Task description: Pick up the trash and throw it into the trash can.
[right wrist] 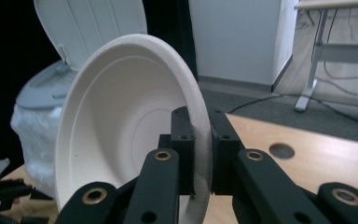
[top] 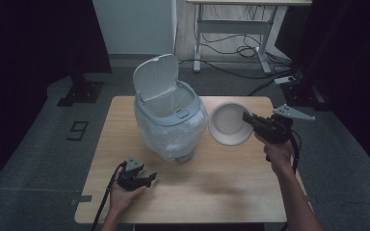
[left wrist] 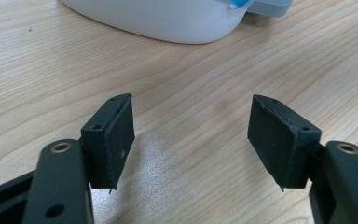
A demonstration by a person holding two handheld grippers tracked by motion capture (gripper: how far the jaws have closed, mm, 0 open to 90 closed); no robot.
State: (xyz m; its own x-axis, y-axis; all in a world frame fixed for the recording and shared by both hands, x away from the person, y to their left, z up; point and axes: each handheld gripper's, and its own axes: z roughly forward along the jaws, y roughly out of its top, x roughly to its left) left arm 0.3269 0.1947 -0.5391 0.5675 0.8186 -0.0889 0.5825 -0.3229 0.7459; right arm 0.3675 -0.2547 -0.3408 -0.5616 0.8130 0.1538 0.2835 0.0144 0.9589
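Right now my right gripper (top: 248, 118) is clamped on the rim of the round white paper bowl (top: 230, 123), one pad inside the wall and one outside, as the right gripper view shows plainly. The bowl (right wrist: 121, 121) hangs tipped on edge, its hollow facing the small grey lidded bin (top: 169, 115) that stands just beside it on the pale wooden bench (top: 221, 187). The bin's flip lid (top: 155, 77) stands upright and open, and a clear plastic liner (top: 171, 132) bulges around its body.

I judge the step in hand to be carrying the bowl over the bin's mouth and dropping it in. To do that well I would hold the pinch firm, since the paper rim is thin and could buckle or slip if I twist my wrist too sharply. I would bring the bowl across high enough to clear the bin's grey collar, staying forward of the raised lid so I don't knock it shut. The opening looks not much wider than the bowl, so I would tilt the bowl edge-first and let go only once its lower rim is inside the liner.

My left gripper (top: 147, 180) rests low on the bench near the bin's base, its jaws standing apart with nothing between them; the left gripper view shows bare wood between the pads (left wrist: 114, 140). It could steady the bin if it shifts.
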